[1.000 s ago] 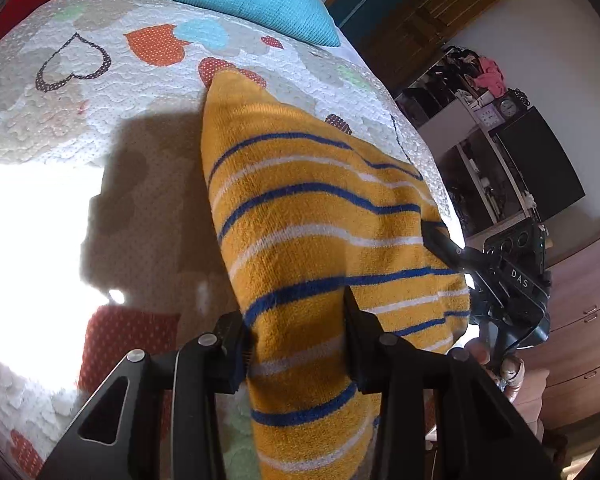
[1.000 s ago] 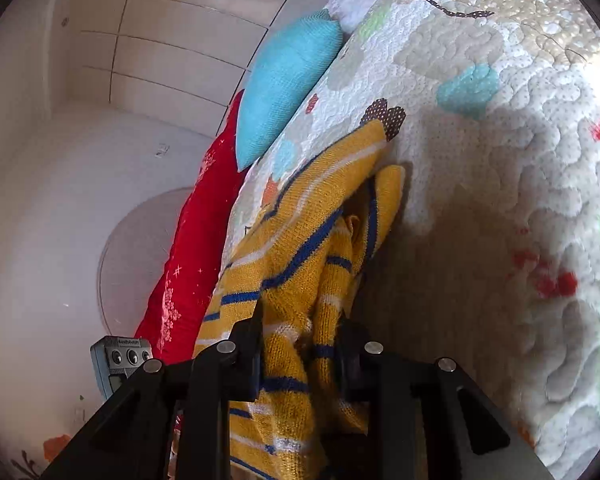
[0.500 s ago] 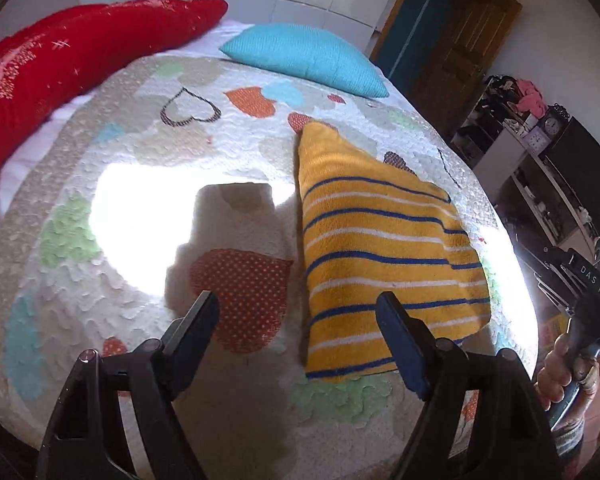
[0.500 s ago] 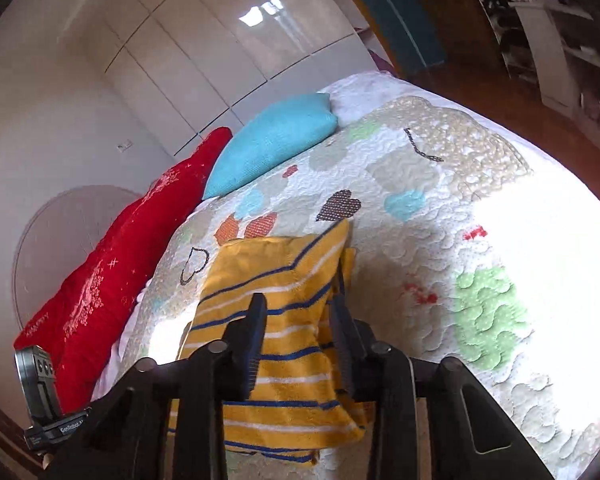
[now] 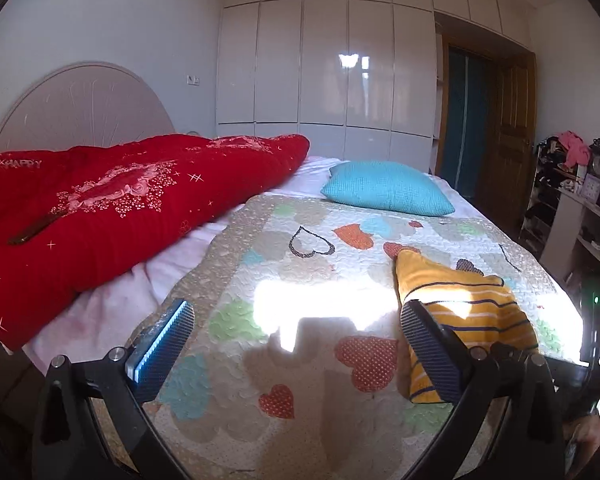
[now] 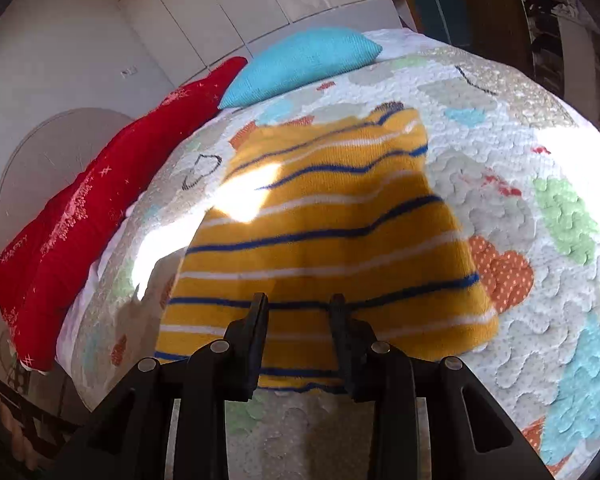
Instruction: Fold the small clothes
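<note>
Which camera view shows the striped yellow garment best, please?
The right wrist view: the yellow garment fills the middle of the frame, lying folded flat on the quilt, with nearly all of it visible. In the left wrist view it sits off to the right, partly hidden behind that gripper's finger and washed out by sunlight.

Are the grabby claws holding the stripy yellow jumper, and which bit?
Neither. The yellow striped jumper lies flat on the quilt. The left gripper and right gripper are both opening with nothing between them.
</note>
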